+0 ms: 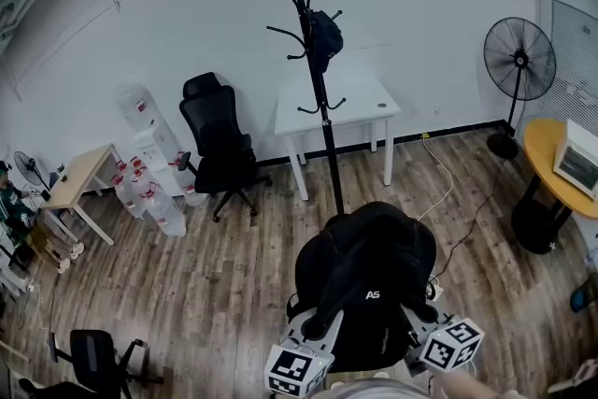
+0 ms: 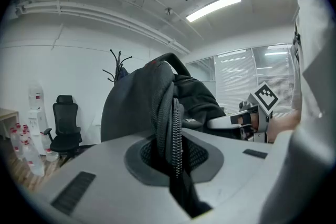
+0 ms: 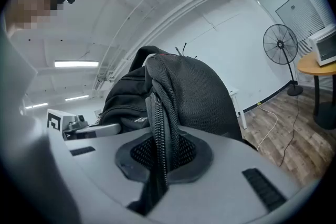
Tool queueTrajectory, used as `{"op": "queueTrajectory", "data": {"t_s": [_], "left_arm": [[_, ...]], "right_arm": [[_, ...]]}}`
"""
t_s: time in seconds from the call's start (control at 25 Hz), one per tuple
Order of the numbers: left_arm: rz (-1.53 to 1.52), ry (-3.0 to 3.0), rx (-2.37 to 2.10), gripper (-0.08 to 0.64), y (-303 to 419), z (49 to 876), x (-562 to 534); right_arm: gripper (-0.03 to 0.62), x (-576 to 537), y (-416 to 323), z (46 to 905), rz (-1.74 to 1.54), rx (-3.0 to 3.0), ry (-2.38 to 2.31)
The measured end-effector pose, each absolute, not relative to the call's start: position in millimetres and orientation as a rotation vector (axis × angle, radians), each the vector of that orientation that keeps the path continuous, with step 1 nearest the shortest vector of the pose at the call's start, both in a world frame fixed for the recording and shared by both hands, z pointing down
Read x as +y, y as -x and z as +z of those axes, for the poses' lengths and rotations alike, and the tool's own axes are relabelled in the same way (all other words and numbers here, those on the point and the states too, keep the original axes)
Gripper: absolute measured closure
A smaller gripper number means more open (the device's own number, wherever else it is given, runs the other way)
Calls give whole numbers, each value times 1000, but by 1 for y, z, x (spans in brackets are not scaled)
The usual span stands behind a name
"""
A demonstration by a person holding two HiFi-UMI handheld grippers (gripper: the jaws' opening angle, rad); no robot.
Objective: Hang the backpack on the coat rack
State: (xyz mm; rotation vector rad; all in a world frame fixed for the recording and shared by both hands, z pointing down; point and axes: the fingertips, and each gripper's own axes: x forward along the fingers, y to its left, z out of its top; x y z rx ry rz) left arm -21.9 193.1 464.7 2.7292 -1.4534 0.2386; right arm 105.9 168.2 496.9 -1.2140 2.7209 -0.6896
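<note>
Right now both grippers grip the backpack (image 1: 369,294). The left gripper (image 2: 176,157) has its jaws nearly together on a zipped edge, and the right gripper (image 3: 160,157) is pinched on a like seam at the other side. The backpack sits between them, low in the head view, close to the person. The rack (image 1: 318,79) stands well apart ahead, before a white table (image 1: 360,103), with a dark bag (image 1: 324,37) on an upper hook.

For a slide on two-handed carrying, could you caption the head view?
Left claw and right claw hold a black backpack before a coat rack standing by a white table.
</note>
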Motion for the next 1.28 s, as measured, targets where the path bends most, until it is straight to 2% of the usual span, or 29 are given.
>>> {"op": "queueTrajectory", "data": {"t_s": [1.0,1.28], "left_arm": [[271,-2704,-1560,528,-31,451,148],[263,-2686,-1572,528,-19,462,127]], "right_arm": [[560,120,-157,477,-631,2789,1100],[560,95,-145,491,-669,2801,1100]]}}
